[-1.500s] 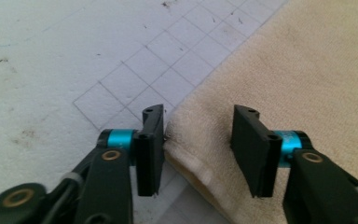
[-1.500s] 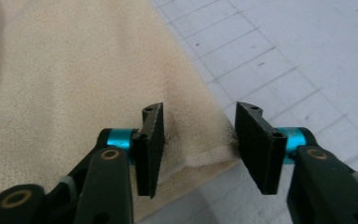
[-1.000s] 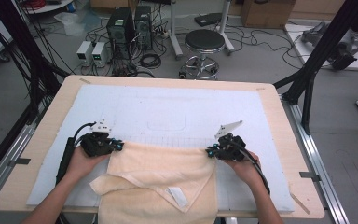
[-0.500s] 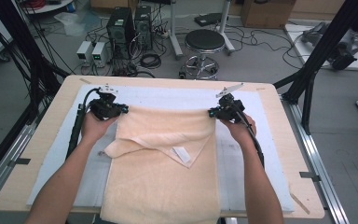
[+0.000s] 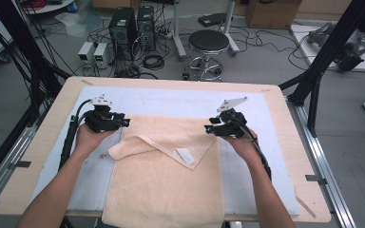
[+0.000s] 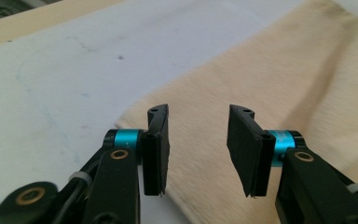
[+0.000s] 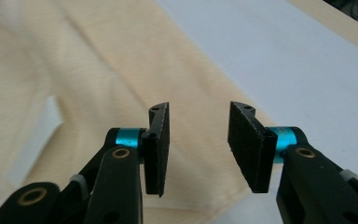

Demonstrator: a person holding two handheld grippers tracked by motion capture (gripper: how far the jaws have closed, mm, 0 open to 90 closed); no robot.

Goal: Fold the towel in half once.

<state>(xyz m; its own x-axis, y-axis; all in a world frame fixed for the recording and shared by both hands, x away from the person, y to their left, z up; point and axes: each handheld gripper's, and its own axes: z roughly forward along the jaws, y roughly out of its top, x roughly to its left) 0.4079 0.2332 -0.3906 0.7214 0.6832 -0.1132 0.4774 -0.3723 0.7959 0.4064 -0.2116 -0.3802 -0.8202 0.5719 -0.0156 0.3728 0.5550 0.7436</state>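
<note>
Our left tongs (image 6: 198, 149) stand spread, having just been opening, and nothing sits between the jaws; through the gap we see the towel (image 6: 279, 88) lying below, its edge running past the left jaw onto the white mat (image 6: 65, 70). Our right tongs (image 7: 199, 148) are likewise spread after opening just now, with nothing pinched, and under them the towel (image 7: 98, 70) lies flat with its border slanting toward the mat (image 7: 284, 60). From the high view the left tongs (image 5: 123, 122) hang at the towel's far left corner and the right tongs (image 5: 210, 128) at its far right corner, each pointing inward across the towel (image 5: 166, 185), apart from the cloth as far as we can tell. The towel lies on the mat (image 5: 171, 102) in the middle of the bench (image 5: 294, 142), its near end reaching the bench's front edge. The far part of the towel is folded back toward us, the flap forming a point with a small white label (image 5: 186, 156) near its tip, just right of the towel's centre. Our hands grip the tongs on either side of the towel, the left hand (image 5: 89, 138) beyond its left edge and the right hand (image 5: 240, 142) beyond its right edge. Beyond the bench, farther from the towel, a round stool (image 5: 209, 42) stands on the floor.
</note>
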